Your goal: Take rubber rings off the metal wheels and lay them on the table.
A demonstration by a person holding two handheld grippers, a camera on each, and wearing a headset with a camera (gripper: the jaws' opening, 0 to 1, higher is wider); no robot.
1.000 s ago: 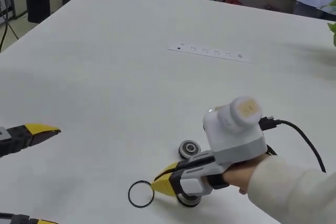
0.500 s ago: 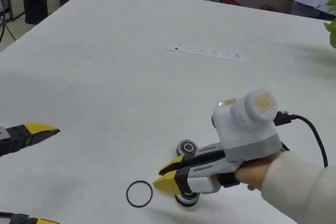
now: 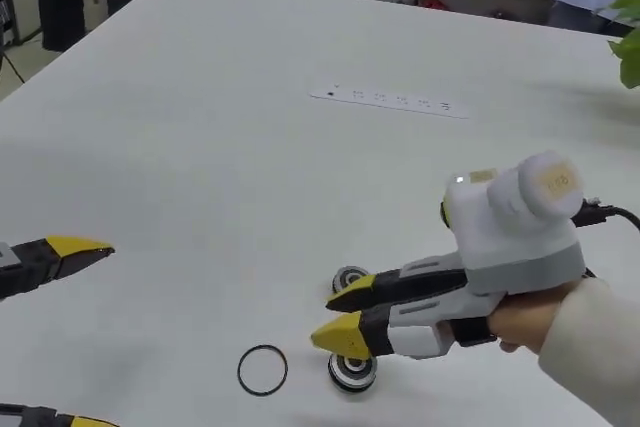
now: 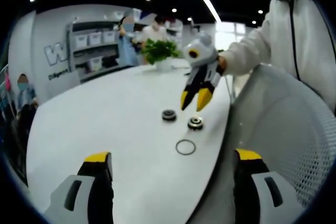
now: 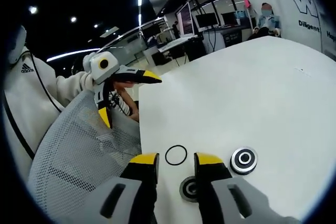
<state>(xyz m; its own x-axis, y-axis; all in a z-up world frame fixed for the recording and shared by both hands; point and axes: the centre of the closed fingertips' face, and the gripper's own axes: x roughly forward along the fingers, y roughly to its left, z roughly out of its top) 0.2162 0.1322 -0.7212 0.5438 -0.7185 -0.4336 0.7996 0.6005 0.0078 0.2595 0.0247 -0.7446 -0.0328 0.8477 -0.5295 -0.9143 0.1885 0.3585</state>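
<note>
- The white bench carries everything.
- The right tool, held in a hand in a white sleeve at the near right, points left with its yellow-tipped jaws a little apart and nothing between them. The left gripper view shows its tips raised off the bench, over the wheels.
- The left tool sits at the near left edge, well apart from the wheels, with its jaws spread wide and gripping nothing.
- A white power strip lies flat far across the bench.
- The near wheel lies flat just under the right tool's lower tip.
- The far wheel lies just beyond it, partly hidden by the upper jaw.
- A black ring lies flat on the bench, just left of the near wheel and not touching it.
</note>
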